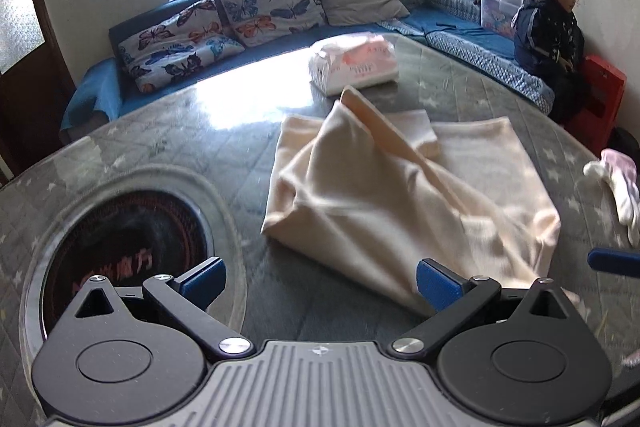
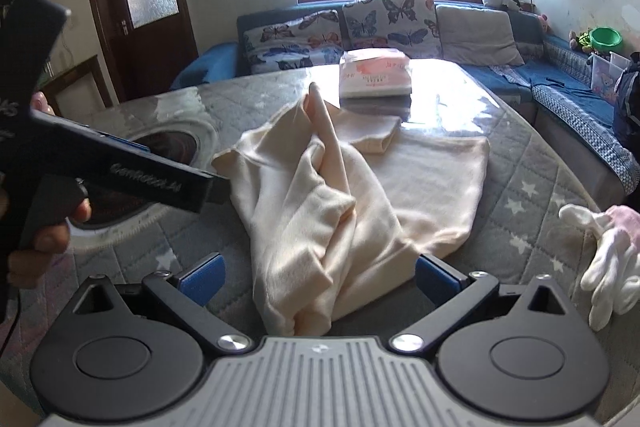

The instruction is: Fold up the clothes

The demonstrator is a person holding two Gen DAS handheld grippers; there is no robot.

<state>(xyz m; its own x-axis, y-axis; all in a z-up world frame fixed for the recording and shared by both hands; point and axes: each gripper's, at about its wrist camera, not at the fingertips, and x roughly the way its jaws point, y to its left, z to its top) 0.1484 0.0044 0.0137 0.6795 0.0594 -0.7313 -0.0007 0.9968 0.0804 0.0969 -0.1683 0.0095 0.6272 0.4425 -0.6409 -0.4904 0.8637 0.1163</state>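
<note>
cream garment (image 2: 340,195) beside "GenRobot.AI" gripper (image 2: 120,171)

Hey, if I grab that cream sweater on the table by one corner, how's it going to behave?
Likely floppy: the cream sweater already lies in soft bunched folds, so a corner lift would probably let the rest hang and drag. It looks light and fuzzy, so it should grip well in the open right claw. On the glossy table, a push would probably bunch it further.
</note>
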